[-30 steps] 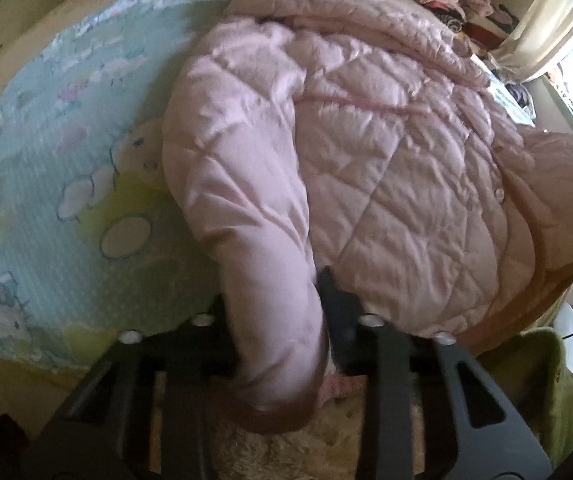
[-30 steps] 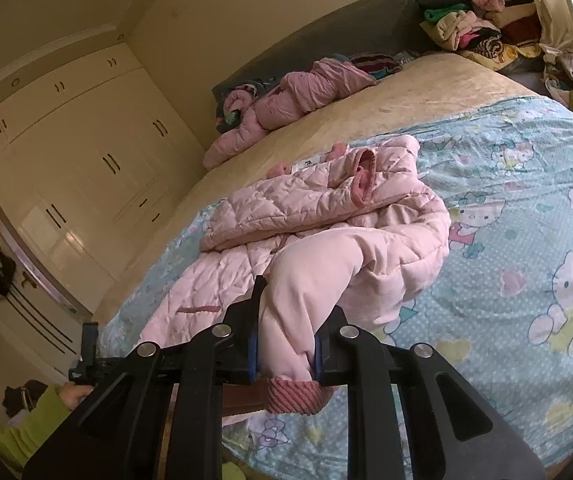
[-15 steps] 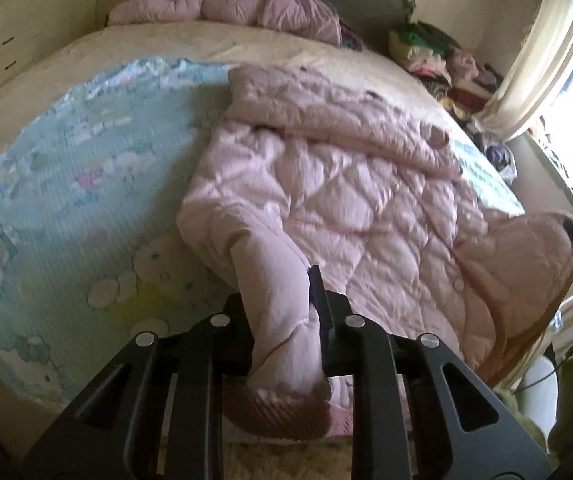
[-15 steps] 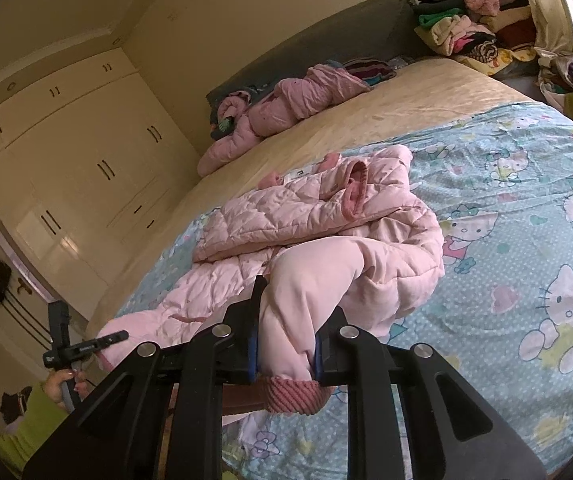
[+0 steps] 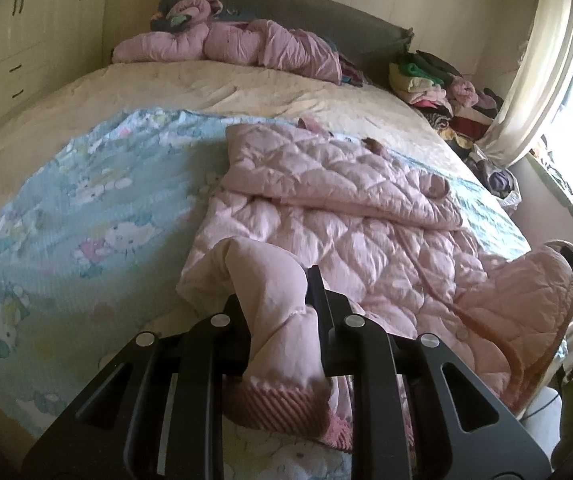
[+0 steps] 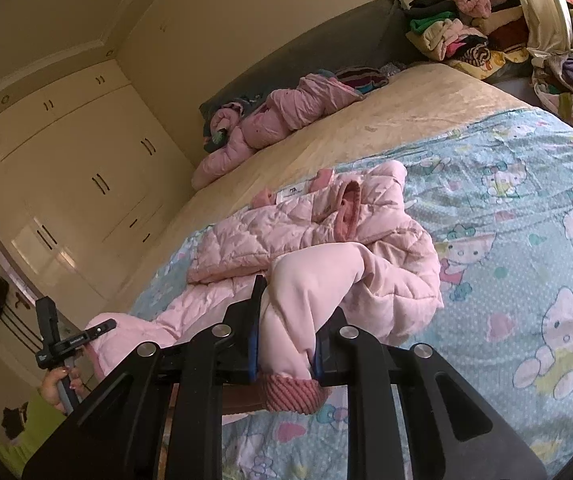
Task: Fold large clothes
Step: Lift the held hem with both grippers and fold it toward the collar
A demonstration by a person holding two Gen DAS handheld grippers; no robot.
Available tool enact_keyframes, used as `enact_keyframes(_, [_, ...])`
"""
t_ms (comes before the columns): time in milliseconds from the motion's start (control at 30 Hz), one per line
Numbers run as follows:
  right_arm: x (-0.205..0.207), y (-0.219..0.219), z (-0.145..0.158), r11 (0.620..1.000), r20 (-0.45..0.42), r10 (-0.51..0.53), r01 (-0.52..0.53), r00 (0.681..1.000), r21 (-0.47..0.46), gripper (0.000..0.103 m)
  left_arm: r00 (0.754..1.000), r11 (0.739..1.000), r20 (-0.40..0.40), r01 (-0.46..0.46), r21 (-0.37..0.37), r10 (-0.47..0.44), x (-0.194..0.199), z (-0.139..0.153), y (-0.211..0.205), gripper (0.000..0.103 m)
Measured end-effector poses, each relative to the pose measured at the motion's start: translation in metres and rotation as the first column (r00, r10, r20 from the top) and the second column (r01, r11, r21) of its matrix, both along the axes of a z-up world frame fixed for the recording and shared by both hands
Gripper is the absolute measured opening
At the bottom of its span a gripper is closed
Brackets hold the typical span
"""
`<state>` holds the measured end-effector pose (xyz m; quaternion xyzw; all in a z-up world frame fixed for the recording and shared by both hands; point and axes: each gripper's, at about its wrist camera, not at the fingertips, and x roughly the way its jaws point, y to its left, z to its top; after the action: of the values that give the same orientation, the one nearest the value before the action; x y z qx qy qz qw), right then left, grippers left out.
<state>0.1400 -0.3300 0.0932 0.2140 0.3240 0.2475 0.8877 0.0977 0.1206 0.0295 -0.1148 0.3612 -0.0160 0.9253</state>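
A pink quilted jacket (image 5: 338, 216) lies on the bed, its hood folded across the top; it also shows in the right wrist view (image 6: 286, 232). My left gripper (image 5: 276, 296) is shut on one sleeve (image 5: 274, 312) near its ribbed cuff (image 5: 282, 408), lifted at the near bed edge. My right gripper (image 6: 286, 320) is shut on the other sleeve (image 6: 306, 300), ribbed cuff (image 6: 290, 394) hanging below the jaws. The left gripper (image 6: 66, 340) shows at the lower left of the right wrist view.
A blue cartoon-print sheet (image 5: 66, 220) covers the near half of the bed over a beige cover (image 5: 206, 88). Another pink garment (image 5: 238, 40) lies by the grey headboard. A pile of clothes (image 5: 438, 88) sits at the right. White wardrobes (image 6: 66, 184) stand at the left.
My left gripper has lifted and tilted up with its sleeve, so more of the bed and headboard shows. My right gripper has held its sleeve with little movement.
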Motion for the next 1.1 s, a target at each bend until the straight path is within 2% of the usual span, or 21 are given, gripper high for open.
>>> enact_keyframes(433, [0.032,0.008,0.013,1.0,0.03,-0.027,0.027,0.999,-0.01,0.017,0.999,0.999,0.023,-0.03,-0.031,0.031,0.026,0.009,0.011,0.013])
enact_keyframes(933, [0.078,0.003,0.034,0.997,0.063,-0.076,0.074,0.995,0.026,0.017,0.993,0.998,0.106,-0.05,-0.038,0.054,0.067,0.051,0.013,0.013])
enact_keyframes(1100, [0.095,0.002,0.041,0.996,0.071,-0.084,0.082,0.994,0.034,0.017,0.991,0.998,0.121,-0.055,-0.02,0.057,0.082,0.062,0.012,0.013])
